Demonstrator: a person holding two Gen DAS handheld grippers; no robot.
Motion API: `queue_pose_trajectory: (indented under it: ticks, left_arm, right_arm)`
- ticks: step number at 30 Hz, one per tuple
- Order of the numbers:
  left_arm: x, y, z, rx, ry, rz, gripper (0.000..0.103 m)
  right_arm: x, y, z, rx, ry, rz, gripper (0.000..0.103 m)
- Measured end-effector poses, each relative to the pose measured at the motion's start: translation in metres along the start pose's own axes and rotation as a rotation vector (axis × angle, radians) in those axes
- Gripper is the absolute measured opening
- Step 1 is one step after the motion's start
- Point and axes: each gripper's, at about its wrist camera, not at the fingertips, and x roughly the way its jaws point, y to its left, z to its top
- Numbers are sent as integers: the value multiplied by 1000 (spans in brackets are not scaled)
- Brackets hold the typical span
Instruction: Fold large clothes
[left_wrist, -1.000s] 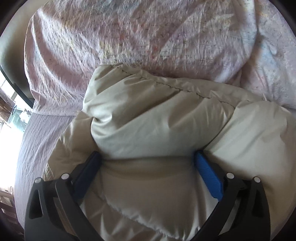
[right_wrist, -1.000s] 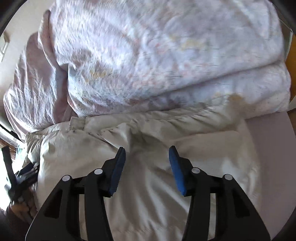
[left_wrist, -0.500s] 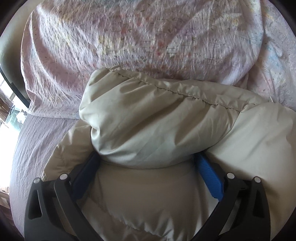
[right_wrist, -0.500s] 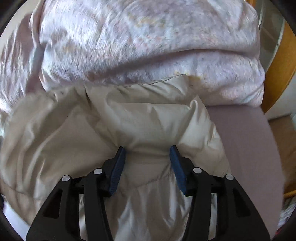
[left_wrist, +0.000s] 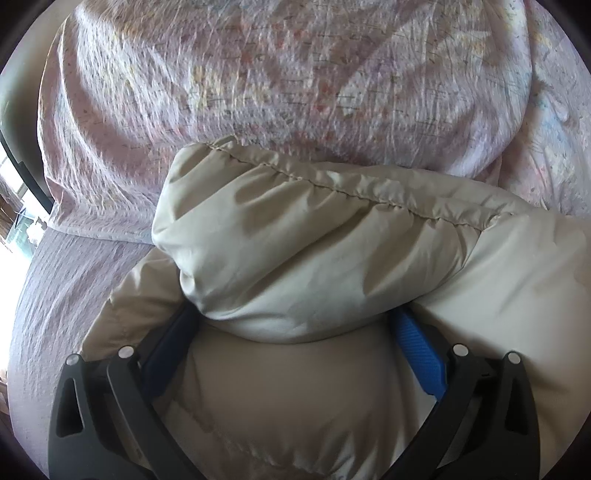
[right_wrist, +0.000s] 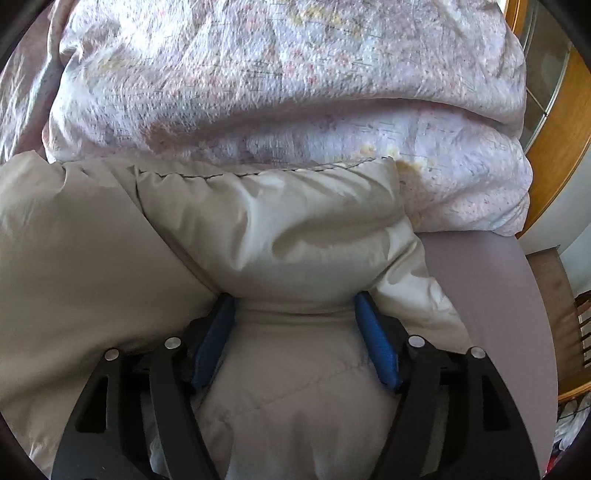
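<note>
A puffy beige jacket (left_wrist: 295, 240) lies on a bed, with its stitched edge against a flowered duvet. My left gripper (left_wrist: 295, 317) points down at it, its blue pads set wide and pressed into a thick rolled fold that bulges over the fingertips. In the right wrist view the same jacket (right_wrist: 277, 221) fills the lower frame. The jaws of my right gripper (right_wrist: 294, 297) are opening, and a padded fold is still pinched between the blue pads at their tips. The fabric hides both grippers' fingertips in part.
The flowered duvet (left_wrist: 277, 74) (right_wrist: 277, 74) is heaped across the far side. A lilac bed sheet (left_wrist: 55, 295) (right_wrist: 491, 288) shows bare at the outer edges. A wooden frame (right_wrist: 565, 122) and the floor lie beyond the right edge of the bed.
My right gripper came down with its fold onto the jacket and its pads moved apart. My left gripper sank a little and kept the same wide hold on the fold.
</note>
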Motion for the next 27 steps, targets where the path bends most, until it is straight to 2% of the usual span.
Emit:
queue_pose_trajectory:
  ticks: [3, 8, 13, 20, 27]
  left_arm:
    - [2, -1, 1, -2, -17, -3, 101]
    - [2, 0, -1, -10, -61, -7, 101]
    - [2, 1, -2, -15, -77, -4, 101]
    - [1, -1, -4, -19, -85, 0, 101]
    - [-1, -1, -4, -9, -65, 4, 101]
  right_arm:
    - [-4, -10, -4, 2, -21, -2, 72]
    - [7, 0, -13, 6, -76, -5, 72]
    - [15, 10, -16, 6, -95, -3, 73]
    - [11, 8, -19, 6, -99, 0, 73]
    - [15, 11, -14, -6, -68, -8, 73]
